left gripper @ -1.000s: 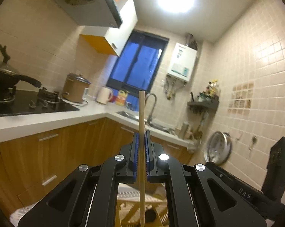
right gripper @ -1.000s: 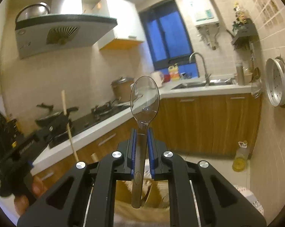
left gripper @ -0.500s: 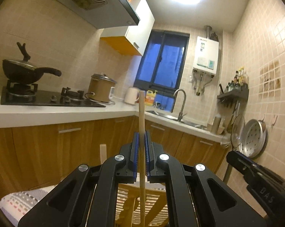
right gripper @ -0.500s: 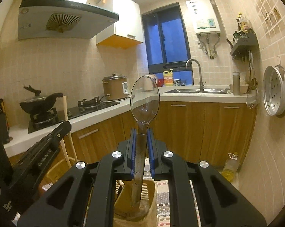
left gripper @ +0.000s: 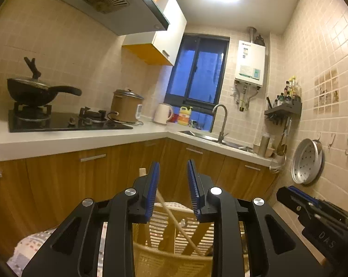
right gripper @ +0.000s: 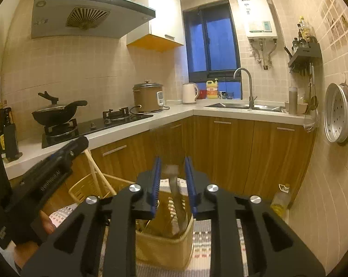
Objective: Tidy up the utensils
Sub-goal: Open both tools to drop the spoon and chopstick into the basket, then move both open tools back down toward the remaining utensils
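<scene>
My left gripper (left gripper: 172, 184) is open above a yellow slotted utensil basket (left gripper: 169, 260). A wooden chopstick (left gripper: 176, 221) leans loose in that basket, just below the jaws. My right gripper (right gripper: 172, 180) is open above another yellow basket (right gripper: 164, 251). A clear plastic spoon (right gripper: 177, 203), blurred, stands between and below its jaws, inside that basket. The left gripper shows in the right wrist view (right gripper: 58, 161) at left, with chopsticks (right gripper: 95, 173) leaning in its basket (right gripper: 86, 189). The right gripper body shows in the left wrist view at lower right.
A striped cloth (right gripper: 218, 237) lies under the baskets. Behind are a white counter (left gripper: 58, 140), wooden cabinets (right gripper: 231, 152), a stove with a black pan (left gripper: 35, 90), a rice cooker (right gripper: 148, 97), a sink (right gripper: 243, 106) and a tiled wall with a hanging steamer tray (right gripper: 339, 113).
Both grippers opened. The chopstick dropped from the left gripper into its basket, and the spoon left the right gripper and dropped into its basket.
</scene>
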Motion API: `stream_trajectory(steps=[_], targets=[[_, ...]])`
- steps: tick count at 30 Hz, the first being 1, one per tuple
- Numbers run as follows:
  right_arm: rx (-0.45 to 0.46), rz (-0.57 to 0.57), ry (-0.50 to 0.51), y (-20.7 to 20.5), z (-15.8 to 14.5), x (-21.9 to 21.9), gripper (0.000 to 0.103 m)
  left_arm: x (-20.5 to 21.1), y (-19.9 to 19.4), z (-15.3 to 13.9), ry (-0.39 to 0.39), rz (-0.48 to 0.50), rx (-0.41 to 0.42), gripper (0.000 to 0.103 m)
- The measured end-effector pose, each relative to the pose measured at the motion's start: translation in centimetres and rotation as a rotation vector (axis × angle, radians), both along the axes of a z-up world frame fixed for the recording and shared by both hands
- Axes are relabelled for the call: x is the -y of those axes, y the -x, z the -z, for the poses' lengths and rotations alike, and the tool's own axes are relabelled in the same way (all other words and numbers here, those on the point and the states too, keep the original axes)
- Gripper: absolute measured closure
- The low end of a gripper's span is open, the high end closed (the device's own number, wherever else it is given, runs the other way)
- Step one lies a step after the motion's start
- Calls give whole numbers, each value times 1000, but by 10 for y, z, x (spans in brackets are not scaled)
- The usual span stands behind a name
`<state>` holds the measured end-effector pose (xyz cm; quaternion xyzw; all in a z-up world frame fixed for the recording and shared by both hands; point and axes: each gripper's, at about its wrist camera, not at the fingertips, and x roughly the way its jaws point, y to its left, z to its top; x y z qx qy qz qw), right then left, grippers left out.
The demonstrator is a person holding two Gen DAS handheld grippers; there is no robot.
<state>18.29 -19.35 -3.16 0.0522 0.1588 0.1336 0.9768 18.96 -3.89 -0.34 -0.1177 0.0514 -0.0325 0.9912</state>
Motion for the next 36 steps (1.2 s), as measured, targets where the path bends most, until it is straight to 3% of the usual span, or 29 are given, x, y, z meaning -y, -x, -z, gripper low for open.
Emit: stream_trajectory(steps=[8,13,16,23,27,29,34,36], targets=[[-1,-4,-4,45,-19,2,82,-15,48,-15,-7,10,10,71],[-26,-13,-23,75,-21,3,79,-24,75,-15,-14,72,-56,70],[-84,-12,-34,87,-12,3,71,-25,85,-4,-43,120,-140,61],[-339,-50,-15,86,31,-5,70,-38,89,52,-22,223,-419,62],[-530,-109,7,74,63,-18,70,-36,76,91,-19,303,-613,64],[-619,-139,45,69,80,-27,70,-38,75,105,-12,304,-663,74],[-716,-182,92,63,101,-41,72,-44,66,129,8,339,-771,74],[-744,-198,114,60,109,-46,78,-40,66,137,-19,365,-814,74]])
